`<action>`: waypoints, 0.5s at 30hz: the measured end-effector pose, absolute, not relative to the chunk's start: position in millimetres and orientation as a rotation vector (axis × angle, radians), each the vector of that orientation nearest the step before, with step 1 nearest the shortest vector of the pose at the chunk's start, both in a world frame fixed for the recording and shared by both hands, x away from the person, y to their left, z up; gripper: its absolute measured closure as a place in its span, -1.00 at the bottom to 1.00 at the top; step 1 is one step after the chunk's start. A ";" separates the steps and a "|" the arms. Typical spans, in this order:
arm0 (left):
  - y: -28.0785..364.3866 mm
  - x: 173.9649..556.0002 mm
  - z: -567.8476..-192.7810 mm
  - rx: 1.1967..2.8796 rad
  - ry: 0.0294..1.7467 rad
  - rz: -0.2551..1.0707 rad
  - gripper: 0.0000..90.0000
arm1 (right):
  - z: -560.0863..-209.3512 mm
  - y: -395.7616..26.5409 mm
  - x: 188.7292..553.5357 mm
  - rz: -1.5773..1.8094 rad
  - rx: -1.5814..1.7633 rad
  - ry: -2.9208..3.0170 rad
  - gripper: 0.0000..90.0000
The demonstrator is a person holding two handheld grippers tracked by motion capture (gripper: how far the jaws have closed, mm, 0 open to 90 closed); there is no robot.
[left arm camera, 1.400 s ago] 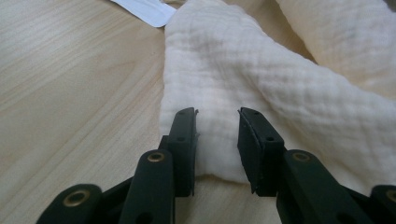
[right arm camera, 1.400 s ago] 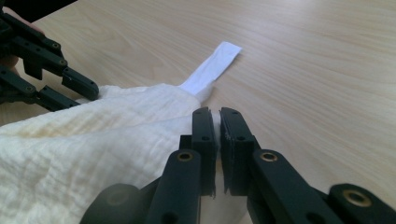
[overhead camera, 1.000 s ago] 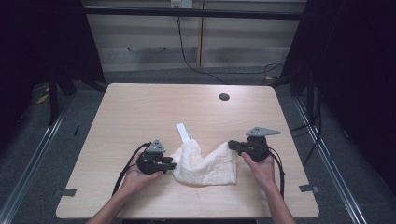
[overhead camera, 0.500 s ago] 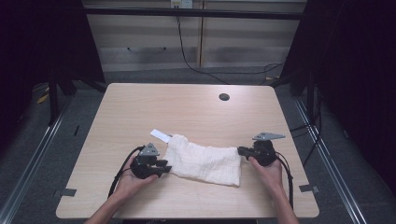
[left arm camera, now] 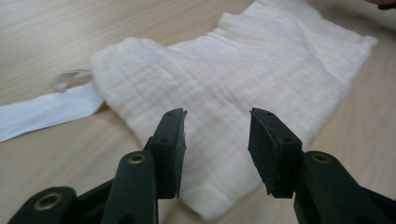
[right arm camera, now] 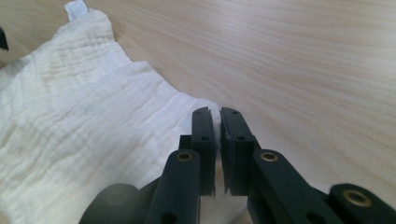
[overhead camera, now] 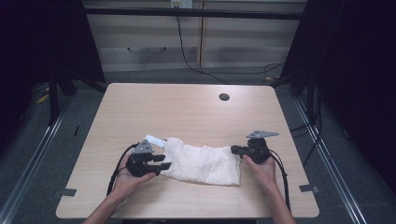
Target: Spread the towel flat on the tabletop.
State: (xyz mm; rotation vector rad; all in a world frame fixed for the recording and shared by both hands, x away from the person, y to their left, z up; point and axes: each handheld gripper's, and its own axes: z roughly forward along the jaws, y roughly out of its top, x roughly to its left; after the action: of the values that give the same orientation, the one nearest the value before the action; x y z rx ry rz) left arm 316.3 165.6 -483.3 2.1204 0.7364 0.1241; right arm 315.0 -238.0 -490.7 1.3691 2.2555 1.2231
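Note:
A white crinkled cloth (overhead camera: 201,163) lies spread flat near the front of the wooden table (overhead camera: 187,112), with a white strip (overhead camera: 154,140) sticking out at its left end. My left gripper (overhead camera: 163,162) sits at the cloth's left edge. Its jaws have just been opening and stand apart over the cloth (left arm camera: 233,79), pads not pressing on it; this is the left gripper (left arm camera: 217,140) in its own view. My right gripper (overhead camera: 235,150) is at the cloth's right corner. In the right gripper view this gripper (right arm camera: 218,116) is shut on the edge of the cloth (right arm camera: 84,130).
A dark round hole (overhead camera: 224,97) sits in the tabletop toward the far right. Bare wood stretches behind the cloth. Beyond the table stands a low cabinet (overhead camera: 154,46) with cables hanging down. Metal rails run along the floor on both sides.
Both hands moved apart and the bunched cloth was drawn out flat on the table. The left jaws opened and let go of the cloth's left end.

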 end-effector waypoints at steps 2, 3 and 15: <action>167.8 326.9 -483.1 2.105 0.776 0.137 0.20 | -493.7 -236.6 317.0 1.208 1.376 2.272 0.89; 169.6 333.8 -483.9 2.090 0.800 0.108 0.20 | -494.9 -236.1 317.6 1.200 1.376 2.279 0.89; 157.1 346.5 -502.2 2.192 0.764 0.131 0.52 | -506.3 -225.6 322.4 1.163 1.370 2.341 0.89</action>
State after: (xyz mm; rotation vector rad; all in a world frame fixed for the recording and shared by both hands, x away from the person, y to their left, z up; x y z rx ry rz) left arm 346.5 157.1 -502.2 2.1923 0.7639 0.1313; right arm 322.4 -225.6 -506.3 1.3696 2.3406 1.1627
